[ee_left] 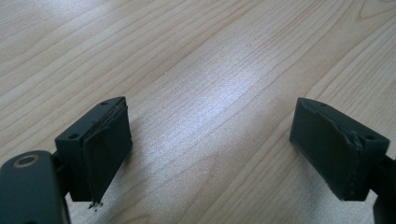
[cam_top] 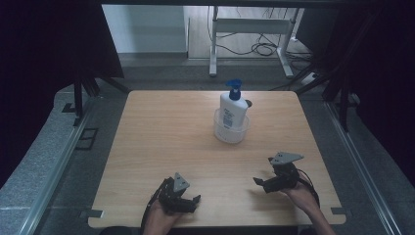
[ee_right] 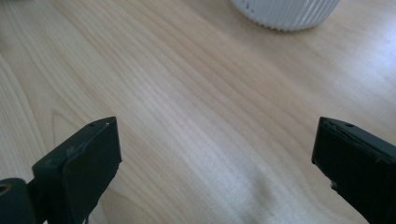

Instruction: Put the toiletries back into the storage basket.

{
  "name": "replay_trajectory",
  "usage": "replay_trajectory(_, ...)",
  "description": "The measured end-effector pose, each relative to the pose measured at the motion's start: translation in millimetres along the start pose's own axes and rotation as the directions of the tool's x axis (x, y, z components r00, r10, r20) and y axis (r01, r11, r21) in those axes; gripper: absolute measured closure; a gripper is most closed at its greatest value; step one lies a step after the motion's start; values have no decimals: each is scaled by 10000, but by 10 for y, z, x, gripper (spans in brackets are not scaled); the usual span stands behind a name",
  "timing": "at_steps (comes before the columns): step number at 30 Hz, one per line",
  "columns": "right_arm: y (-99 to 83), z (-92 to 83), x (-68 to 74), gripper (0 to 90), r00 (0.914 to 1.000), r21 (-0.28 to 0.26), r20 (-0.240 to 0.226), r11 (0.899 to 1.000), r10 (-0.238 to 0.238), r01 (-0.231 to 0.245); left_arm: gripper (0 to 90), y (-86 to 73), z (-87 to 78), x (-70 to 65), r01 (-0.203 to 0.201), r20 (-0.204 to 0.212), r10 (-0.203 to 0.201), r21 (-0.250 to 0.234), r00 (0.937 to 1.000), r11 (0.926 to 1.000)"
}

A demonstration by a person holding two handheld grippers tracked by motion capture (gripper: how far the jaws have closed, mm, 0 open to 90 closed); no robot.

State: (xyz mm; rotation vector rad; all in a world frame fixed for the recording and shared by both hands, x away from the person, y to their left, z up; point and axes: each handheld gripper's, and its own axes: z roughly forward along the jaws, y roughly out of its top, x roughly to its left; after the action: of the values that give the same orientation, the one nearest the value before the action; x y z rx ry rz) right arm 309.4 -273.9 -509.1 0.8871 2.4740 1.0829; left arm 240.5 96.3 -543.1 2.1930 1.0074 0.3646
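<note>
Pale wood-grain tabletop (cam_top: 166,142) sits in a dim room, dark curtains on either side and a white metal frame with loose cables (cam_top: 254,44) on the floor beyond the far edge. Toward the far right of centre stands the white pump bottle with the blue dispenser head (cam_top: 233,107), upright, planted inside a clear ribbed plastic cup (cam_top: 230,132) that rings its base.

Down at the near edge, we have both hands in play. The left hand-held gripper (cam_top: 188,200), black with a grey three-cornered plate on top, hovers low near the front edge, left of centre; in the left gripper view its jaws are spread wide, with bare wood between them and nothing held (ee_left: 210,149). The pump bottle is well apart from it, ahead and off to its right.

The right hand-held gripper (cam_top: 263,182) sits a little farther forward, on the right side, pointing inward to the left. The right gripper view shows it spread wide as well (ee_right: 215,163), empty, grain running between the pads. At the top of that view, the ribbed cup's lower wall (ee_right: 285,11) peeks in, ahead and slightly right of the gap, not between the jaws. The bottle is nearer this gripper than the left one, but clearly apart, with no contact.
</note>
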Motion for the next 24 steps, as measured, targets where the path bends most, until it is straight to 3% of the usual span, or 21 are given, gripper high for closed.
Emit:
replay_trajectory(11, -190, 98, 103, 12, 9999, 294, -149, 9996, 27, -23, 121, 0, 0, -1, 6, -8, -6, 0, 10000, 10000)
replay_trajectory(24, -287, 187, 141, 0, 9998, 629, -201, 9980, 92, -79, 121, 0, -1, -7, 6, -14, -6, -1, 10000, 10000)
